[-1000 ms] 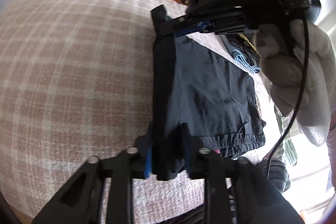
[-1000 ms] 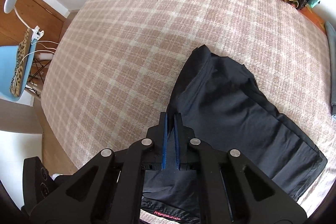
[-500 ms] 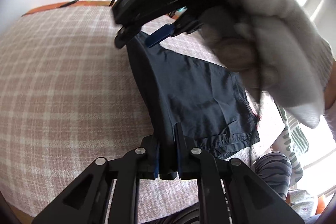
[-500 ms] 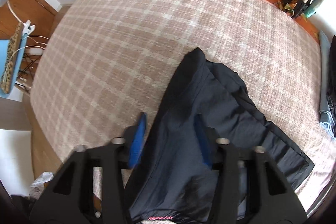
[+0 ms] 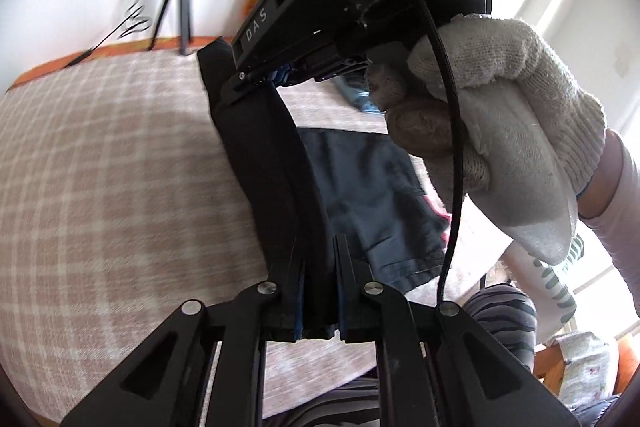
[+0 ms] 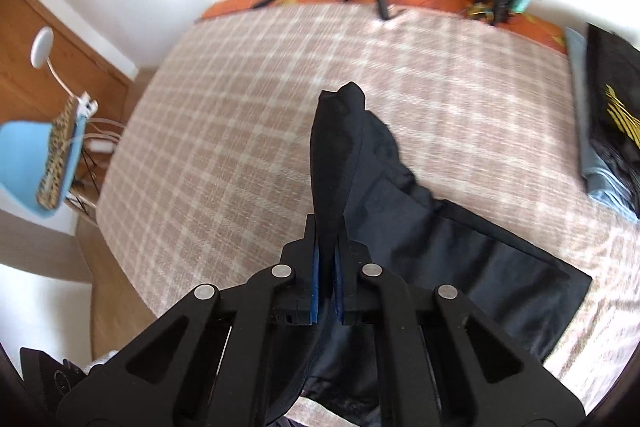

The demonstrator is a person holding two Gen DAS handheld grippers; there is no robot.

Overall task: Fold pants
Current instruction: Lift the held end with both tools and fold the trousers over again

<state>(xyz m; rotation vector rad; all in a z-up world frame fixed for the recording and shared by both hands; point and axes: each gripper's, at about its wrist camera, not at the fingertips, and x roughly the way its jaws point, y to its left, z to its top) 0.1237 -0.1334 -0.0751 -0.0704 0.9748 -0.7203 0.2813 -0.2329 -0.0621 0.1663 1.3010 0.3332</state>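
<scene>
Left gripper (image 5: 318, 283) and right gripper (image 6: 325, 275) are each clamping the dark pants (image 6: 420, 227). Keeping the edge taut should be helping it land squarely.

We look down on a bed (image 6: 240, 131) spread with a beige-and-white plaid cover (image 5: 112, 187) over an orange sheet showing at the far edge. On it lie dark pants (image 6: 460, 251) (partly lifted off the cover), a tripod's feet (image 6: 384, 7) at the far edge, and folded clothes (image 6: 608, 131) stacked at one side.
</scene>
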